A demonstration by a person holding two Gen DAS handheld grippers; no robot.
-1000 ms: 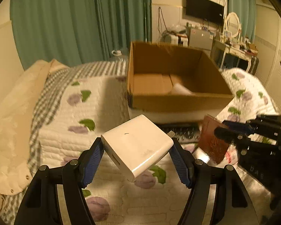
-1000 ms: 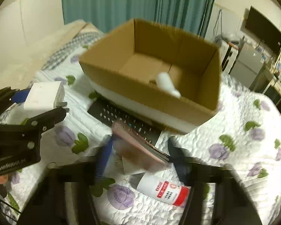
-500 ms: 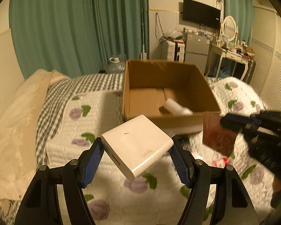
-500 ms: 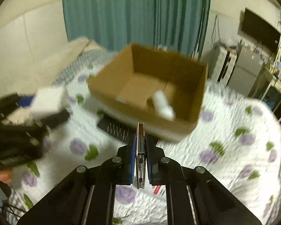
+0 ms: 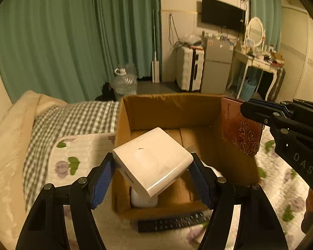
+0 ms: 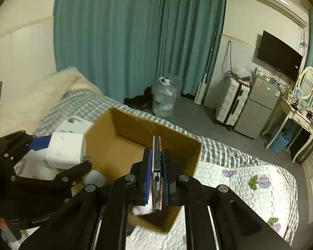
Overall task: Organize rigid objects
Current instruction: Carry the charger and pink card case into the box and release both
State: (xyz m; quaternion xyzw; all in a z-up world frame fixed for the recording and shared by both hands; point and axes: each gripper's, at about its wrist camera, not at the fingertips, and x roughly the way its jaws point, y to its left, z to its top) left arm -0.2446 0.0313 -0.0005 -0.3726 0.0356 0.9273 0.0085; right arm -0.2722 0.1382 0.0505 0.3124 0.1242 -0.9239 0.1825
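Observation:
My left gripper [image 5: 152,175] is shut on a white charger block [image 5: 152,164] and holds it above the near side of an open cardboard box [image 5: 173,112] on the bed. My right gripper [image 6: 156,164] is shut on a flat brown case with a rose pattern [image 5: 241,128], held upright on edge over the box's right side [image 6: 156,158]. The charger block [image 6: 65,151] and the left gripper [image 6: 58,154] also show at the left of the right wrist view, at the box [image 6: 123,137]. A white bottle [image 5: 143,202] lies inside the box.
A black remote [image 5: 171,221] lies on the floral quilt [image 5: 81,152] in front of the box. A checked blanket [image 5: 73,116] and a beige cover [image 5: 8,137] lie to the left. Beyond the bed are a water jug [image 6: 163,102], a suitcase [image 6: 231,102] and a dressing table [image 6: 298,116].
Both grippers have risen and moved forward over the box with their objects. The box, seen ahead before, now lies below them.

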